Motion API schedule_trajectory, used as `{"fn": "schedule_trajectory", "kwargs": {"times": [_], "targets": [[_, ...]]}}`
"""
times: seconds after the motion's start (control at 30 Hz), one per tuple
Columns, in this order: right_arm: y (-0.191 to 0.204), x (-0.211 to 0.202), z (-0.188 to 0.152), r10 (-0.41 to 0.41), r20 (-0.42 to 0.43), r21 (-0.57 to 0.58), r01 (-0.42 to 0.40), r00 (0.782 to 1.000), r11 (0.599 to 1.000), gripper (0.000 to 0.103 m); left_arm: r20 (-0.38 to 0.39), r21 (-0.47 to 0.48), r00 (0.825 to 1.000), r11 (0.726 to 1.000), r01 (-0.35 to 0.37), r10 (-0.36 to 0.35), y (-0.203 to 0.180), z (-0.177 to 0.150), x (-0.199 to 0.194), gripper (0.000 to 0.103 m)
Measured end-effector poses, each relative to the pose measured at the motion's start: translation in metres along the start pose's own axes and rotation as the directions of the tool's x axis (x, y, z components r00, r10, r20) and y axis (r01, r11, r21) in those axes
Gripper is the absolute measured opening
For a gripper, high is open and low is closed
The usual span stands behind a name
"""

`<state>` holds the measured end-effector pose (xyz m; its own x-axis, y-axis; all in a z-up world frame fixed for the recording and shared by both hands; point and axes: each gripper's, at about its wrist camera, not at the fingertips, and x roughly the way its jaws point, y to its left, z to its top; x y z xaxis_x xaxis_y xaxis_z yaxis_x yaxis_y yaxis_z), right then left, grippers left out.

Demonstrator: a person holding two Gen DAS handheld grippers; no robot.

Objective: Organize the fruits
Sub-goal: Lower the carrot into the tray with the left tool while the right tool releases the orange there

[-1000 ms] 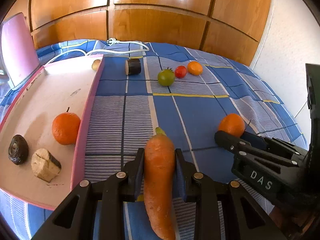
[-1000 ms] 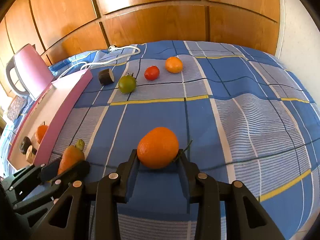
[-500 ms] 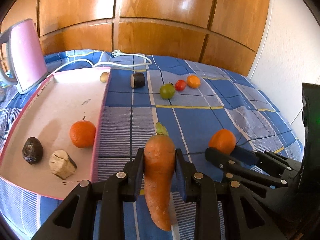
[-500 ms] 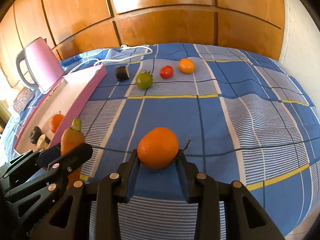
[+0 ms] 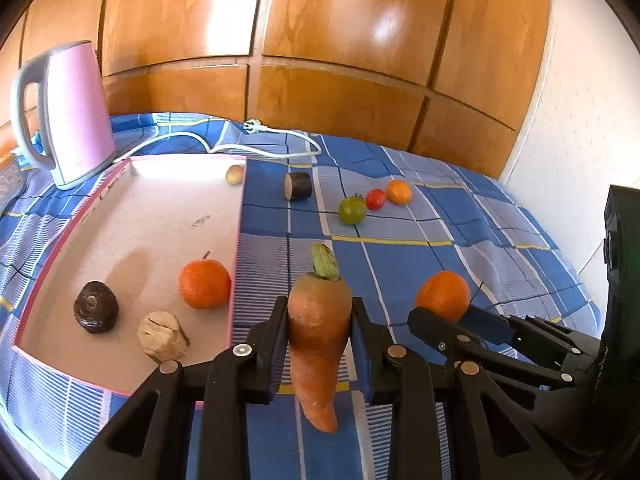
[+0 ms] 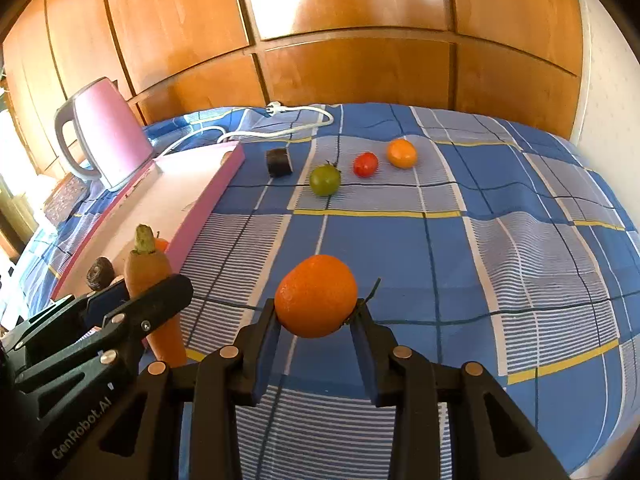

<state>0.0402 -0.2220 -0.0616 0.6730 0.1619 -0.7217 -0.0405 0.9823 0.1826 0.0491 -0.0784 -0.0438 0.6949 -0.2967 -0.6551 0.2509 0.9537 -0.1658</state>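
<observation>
My left gripper (image 5: 320, 330) is shut on an orange carrot (image 5: 319, 344) that hangs tip down above the blue checked cloth, just right of the pink tray (image 5: 238, 240). My right gripper (image 6: 316, 320) is shut on an orange mandarin (image 6: 316, 296), also lifted off the cloth; the same mandarin (image 5: 443, 295) shows right of the carrot in the left wrist view. In the tray lie another mandarin (image 5: 205, 284), a dark round root (image 5: 96, 313), a pale cut piece (image 5: 162, 337) and a small potato (image 5: 234, 174). On the cloth farther back sit a green tomato (image 6: 325, 179), a red tomato (image 6: 365, 164) and a small orange fruit (image 6: 402, 153).
A dark cut chunk (image 6: 279, 162) lies on the cloth by the tray's far corner. A pink kettle (image 5: 66, 110) stands behind the tray, with its white cord (image 5: 256, 142) trailing along the back. Wooden cupboard doors close the far side and a white wall the right.
Both grippers have risen with the carrot and the mandarin still held. The views pulled back, so the kettle and the whole tray show.
</observation>
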Motion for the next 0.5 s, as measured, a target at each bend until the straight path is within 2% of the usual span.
{"fn": "schedule_trajectory", "kwargs": {"times": [0.5], "targets": [[0.018, -0.002, 0.006, 0.033, 0.002, -0.035, -0.033, 0.999, 0.999, 0.036, 0.038, -0.073, 0.999, 0.997, -0.029, 0.032, 0.031, 0.007, -0.017, 0.029]]}}
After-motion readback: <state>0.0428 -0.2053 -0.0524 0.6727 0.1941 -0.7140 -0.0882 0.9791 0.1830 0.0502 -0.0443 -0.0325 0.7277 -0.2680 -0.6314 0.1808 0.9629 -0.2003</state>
